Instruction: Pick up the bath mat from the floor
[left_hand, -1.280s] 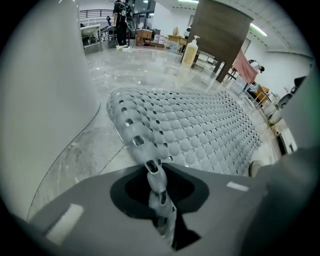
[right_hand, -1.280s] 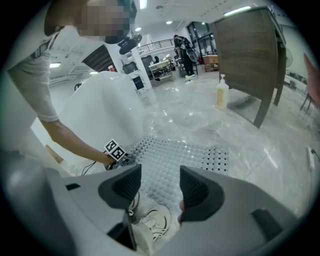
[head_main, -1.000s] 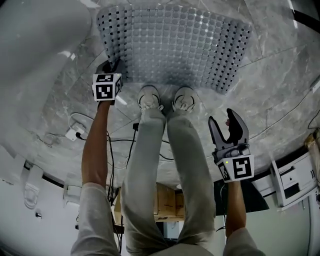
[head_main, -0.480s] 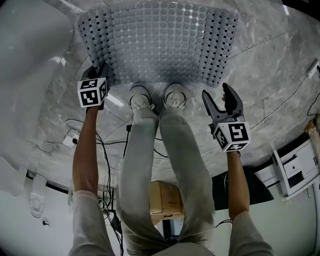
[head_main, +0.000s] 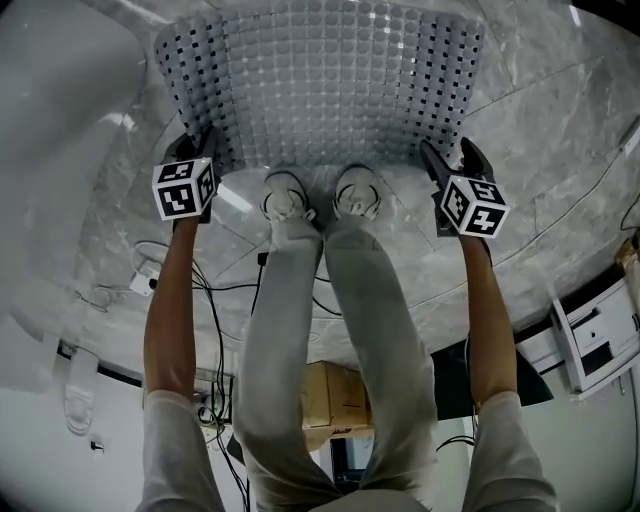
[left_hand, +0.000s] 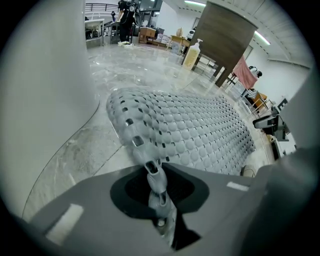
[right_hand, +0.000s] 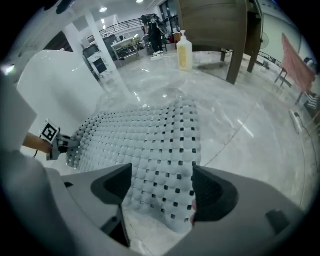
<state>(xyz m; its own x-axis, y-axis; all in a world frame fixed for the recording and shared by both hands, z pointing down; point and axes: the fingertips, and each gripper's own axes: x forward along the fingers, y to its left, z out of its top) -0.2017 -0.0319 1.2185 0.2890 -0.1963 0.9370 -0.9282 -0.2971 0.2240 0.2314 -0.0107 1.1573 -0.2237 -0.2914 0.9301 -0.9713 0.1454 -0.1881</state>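
The grey bath mat (head_main: 320, 80), bubbled and pierced with square holes, lies on the marble floor in front of the person's shoes. My left gripper (head_main: 203, 142) is at its near left corner. In the left gripper view the left gripper (left_hand: 157, 186) is shut on that corner, and the bath mat (left_hand: 190, 130) rises a little from there. My right gripper (head_main: 447, 152) is at the near right corner. Its jaws are opening: in the right gripper view the right gripper (right_hand: 160, 191) stands wide with the bath mat's (right_hand: 150, 150) corner between the jaws, and the pads do not press on it.
A big white curved tub (head_main: 50, 110) stands to the left of the mat. The person's shoes (head_main: 285, 195) touch the mat's near edge. Cables (head_main: 215, 290) trail on the floor behind. A white drawer unit (head_main: 600, 340) is at the right, and a soap bottle (right_hand: 184, 50) stands beyond the mat.
My right gripper has moved forward from beside the legs to the mat's near right corner, and its jaws have widened. My left gripper stays shut on the left corner.
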